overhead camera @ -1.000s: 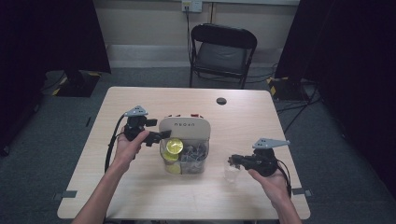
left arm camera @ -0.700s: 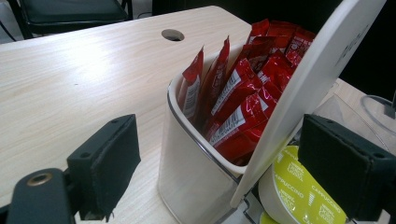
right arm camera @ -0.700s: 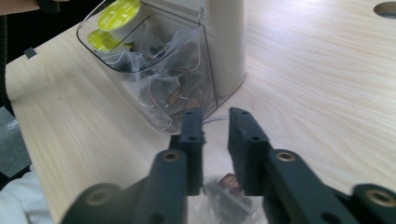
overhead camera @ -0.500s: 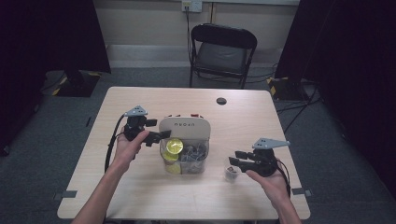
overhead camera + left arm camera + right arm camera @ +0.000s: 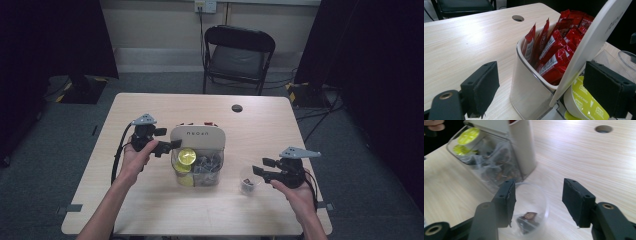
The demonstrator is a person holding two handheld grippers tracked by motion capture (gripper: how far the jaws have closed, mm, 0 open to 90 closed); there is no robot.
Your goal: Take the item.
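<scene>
A storage box stands mid-table, its white lid tilted up. Its clear front holds yellow-topped capsules and its white rear bin is full of red sachets. My left gripper sits at the box's left side. Its jaws stand wide around the bin's corner and the lid's edge, and the left pad is clear of the wall. My right gripper has just been opening. A clear cup with a dark packet stands between its parted jaws, and the right pad is off it.
A round cable hole lies in the wooden table behind the box. A black folding chair stands beyond the far edge, with dark curtains on both sides. The cup is right of the box, near my right hand.
The right gripper's jaws have parted from the clear cup, which now stands on the table on its own. The left gripper and the box have not moved.
</scene>
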